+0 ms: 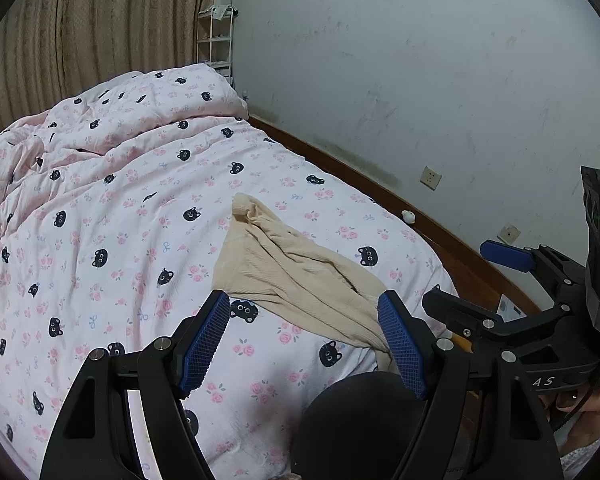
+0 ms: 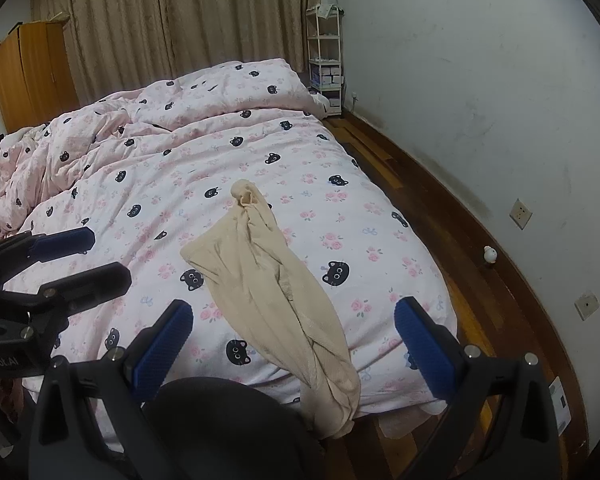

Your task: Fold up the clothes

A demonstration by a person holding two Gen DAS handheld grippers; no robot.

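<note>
A beige ribbed garment (image 2: 268, 280) lies crumpled lengthwise on the pink cat-print duvet (image 2: 180, 168), one end bunched toward the bed's middle, the other hanging over the near edge. It also shows in the left wrist view (image 1: 296, 276). My left gripper (image 1: 304, 344) is open and empty, hovering above the bed just short of the garment's near end. My right gripper (image 2: 294, 344) is open and empty, its fingers on either side of the garment's near end without touching it. Each gripper appears in the other's view: the right one (image 1: 472, 276) and the left one (image 2: 100, 258).
A rumpled duvet pile and pillow (image 2: 228, 92) lie at the bed's far end. A white wall (image 2: 480, 80) runs along the right with a strip of wooden floor (image 2: 440, 240). A white shelf rack (image 2: 326, 56), a wooden wardrobe (image 2: 32, 76) and curtains (image 2: 180, 20) stand behind.
</note>
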